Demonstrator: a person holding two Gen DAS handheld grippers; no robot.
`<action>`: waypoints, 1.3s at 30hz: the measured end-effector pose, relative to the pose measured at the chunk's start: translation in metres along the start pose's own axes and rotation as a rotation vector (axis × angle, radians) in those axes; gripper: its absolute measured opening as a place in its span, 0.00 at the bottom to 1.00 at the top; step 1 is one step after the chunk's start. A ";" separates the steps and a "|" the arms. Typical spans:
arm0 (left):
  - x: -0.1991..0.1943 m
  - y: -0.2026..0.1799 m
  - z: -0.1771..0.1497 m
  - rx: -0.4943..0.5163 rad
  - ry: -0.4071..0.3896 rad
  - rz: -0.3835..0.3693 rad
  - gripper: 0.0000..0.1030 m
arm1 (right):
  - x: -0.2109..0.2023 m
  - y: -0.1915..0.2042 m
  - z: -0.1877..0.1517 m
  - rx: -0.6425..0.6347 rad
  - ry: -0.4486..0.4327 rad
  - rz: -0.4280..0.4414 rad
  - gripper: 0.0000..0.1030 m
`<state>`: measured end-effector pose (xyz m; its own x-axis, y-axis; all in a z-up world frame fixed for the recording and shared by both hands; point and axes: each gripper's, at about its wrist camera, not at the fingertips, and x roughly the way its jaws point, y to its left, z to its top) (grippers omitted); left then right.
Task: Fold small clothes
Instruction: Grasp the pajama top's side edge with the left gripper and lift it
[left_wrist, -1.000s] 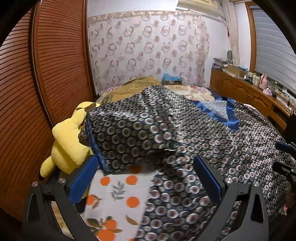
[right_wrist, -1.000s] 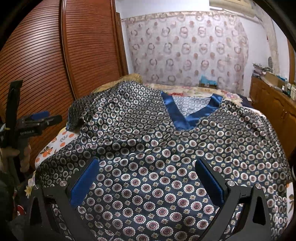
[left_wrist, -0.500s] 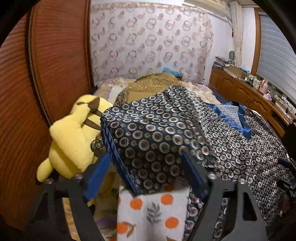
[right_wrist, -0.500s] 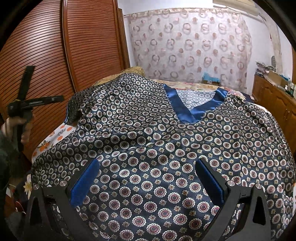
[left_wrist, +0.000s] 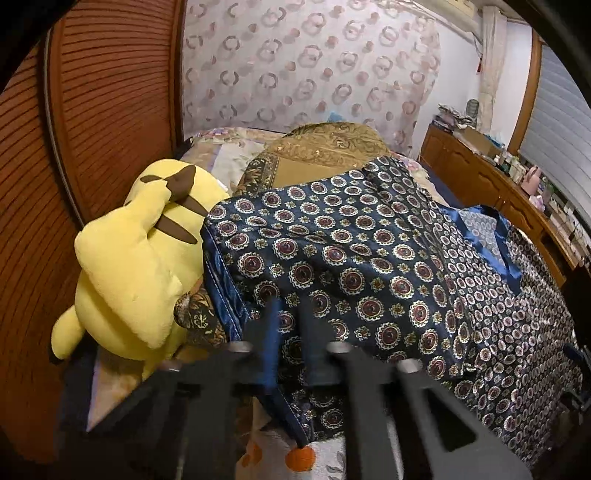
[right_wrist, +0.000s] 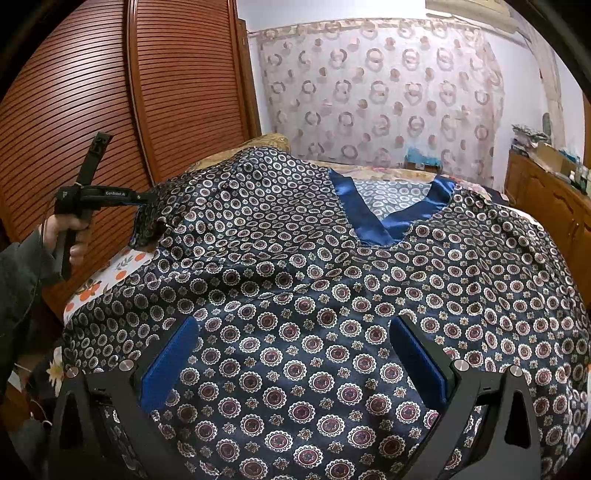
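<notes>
Left wrist view: jaws that stood wide a second ago have come together, and the left gripper (left_wrist: 291, 328) now pinches the sleeve edge of the navy patterned shirt (left_wrist: 369, 266), its fingers blurred. The camera has shifted toward the sleeve, so the yellow plush toy (left_wrist: 136, 266) at 9 o'clock looms larger. Only a sliver of the orange-print bedsheet (left_wrist: 295, 458) shows at 6 o'clock, cut off by the gripper frame. A gold patterned cushion (left_wrist: 325, 147) sits at 12 o'clock behind the sleeve, and a wooden dresser (left_wrist: 491, 184) runs along 3 o'clock, its clutter too small to identify.

Right wrist view: little has changed; the right gripper (right_wrist: 295, 365) hovers with jaws wide, nothing between them, over the shirt (right_wrist: 332, 277) spread flat across the bed. At 9 o'clock the person's hand (right_wrist: 66, 236) has carried the left gripper (right_wrist: 144, 197) in to the sleeve tip. A louvred wooden wardrobe (right_wrist: 129, 110) stands behind it, and a circle-print curtain (right_wrist: 380, 96) hangs at 12 o'clock.
</notes>
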<state>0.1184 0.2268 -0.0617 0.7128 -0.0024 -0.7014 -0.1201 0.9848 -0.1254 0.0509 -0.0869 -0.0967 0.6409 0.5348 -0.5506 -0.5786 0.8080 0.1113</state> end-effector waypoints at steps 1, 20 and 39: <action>-0.001 -0.003 0.000 0.018 -0.002 0.006 0.04 | 0.000 0.000 0.000 0.002 0.001 0.001 1.00; 0.011 0.020 0.012 -0.010 0.007 0.074 0.52 | 0.002 -0.002 0.000 0.009 0.008 0.008 1.00; -0.013 -0.015 0.025 0.057 -0.012 0.011 0.03 | 0.002 -0.003 -0.001 0.010 0.013 0.016 1.00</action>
<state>0.1279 0.2161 -0.0332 0.7202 0.0098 -0.6937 -0.0883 0.9931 -0.0776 0.0536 -0.0879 -0.0990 0.6249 0.5444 -0.5596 -0.5834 0.8019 0.1287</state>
